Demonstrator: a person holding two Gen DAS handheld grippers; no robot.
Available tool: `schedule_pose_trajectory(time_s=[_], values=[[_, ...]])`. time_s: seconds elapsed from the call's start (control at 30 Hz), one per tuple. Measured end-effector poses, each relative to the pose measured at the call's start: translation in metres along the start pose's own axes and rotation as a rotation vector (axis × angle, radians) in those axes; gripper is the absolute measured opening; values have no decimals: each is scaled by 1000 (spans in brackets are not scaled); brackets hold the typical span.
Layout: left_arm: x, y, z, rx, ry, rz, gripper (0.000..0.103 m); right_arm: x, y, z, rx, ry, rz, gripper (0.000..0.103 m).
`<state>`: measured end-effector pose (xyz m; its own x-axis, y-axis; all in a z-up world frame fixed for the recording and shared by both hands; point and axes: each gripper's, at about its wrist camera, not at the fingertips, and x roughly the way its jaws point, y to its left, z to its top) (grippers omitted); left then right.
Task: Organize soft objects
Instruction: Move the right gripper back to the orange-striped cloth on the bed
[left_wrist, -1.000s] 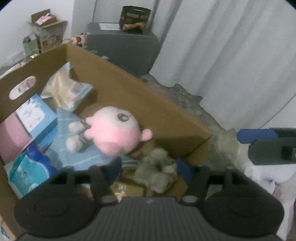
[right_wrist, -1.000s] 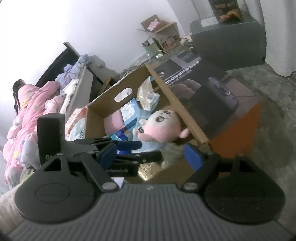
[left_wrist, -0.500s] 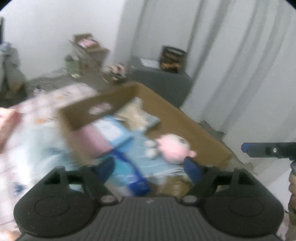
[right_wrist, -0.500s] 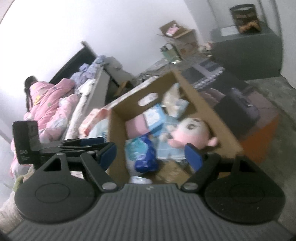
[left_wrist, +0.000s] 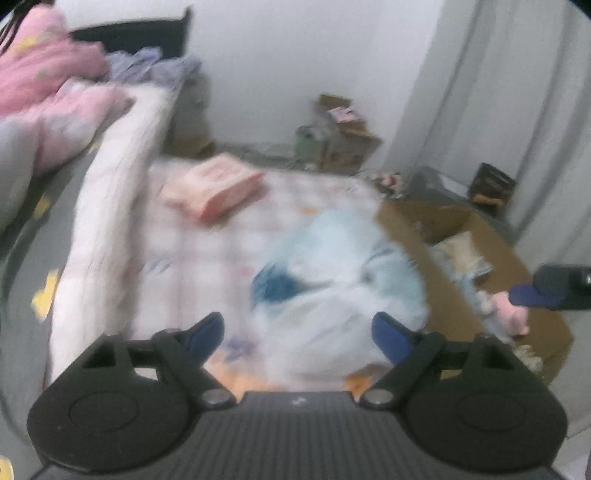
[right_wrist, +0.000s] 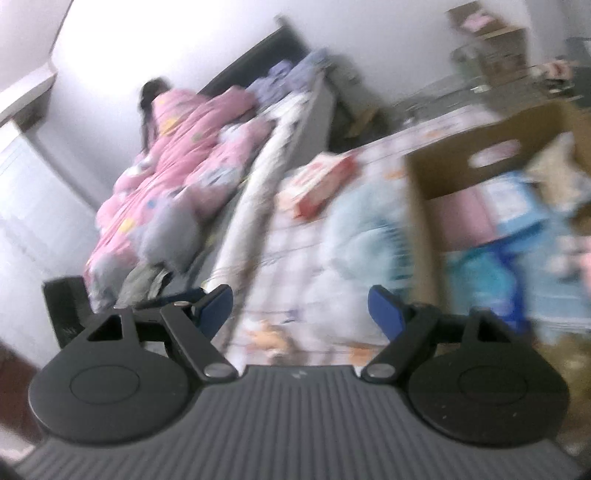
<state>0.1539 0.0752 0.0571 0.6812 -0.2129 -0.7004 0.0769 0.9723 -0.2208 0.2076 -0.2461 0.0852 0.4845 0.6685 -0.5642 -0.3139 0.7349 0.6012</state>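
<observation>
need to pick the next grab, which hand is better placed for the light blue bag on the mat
Left, probably. The left gripper is open with the light blue bag centred between its fingers; the right gripper, also open, has it off-centre.

No legible text anywhere.
</observation>
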Motion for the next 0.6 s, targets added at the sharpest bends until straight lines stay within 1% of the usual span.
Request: schedule_pose_trajectory(time_s=[0.1,0.17,0.27,0.3,0.4,0.47,0.6], values=[[8,20,-21,-51,36,3,84,48,29,-5,-25,80,51,80],[13,33,-36,-87,57,-14,77,80,42,-10,-25,142,60,79],[22,45,-54,-105,66,-32,71,133,57,-22,-31,246,70,75],[26,49,-58,-112,75,-36,70,154,62,-26,-32,283,62,74],[34,58,-65,-136,95,-55,65,201,66,-35,-20,357,33,69],[39,65,-69,-148,104,-57,64,226,67,-38,-6,385,19,64],[43,77,-72,-166,123,-78,64,263,59,-45,-5,413,-48,60]])
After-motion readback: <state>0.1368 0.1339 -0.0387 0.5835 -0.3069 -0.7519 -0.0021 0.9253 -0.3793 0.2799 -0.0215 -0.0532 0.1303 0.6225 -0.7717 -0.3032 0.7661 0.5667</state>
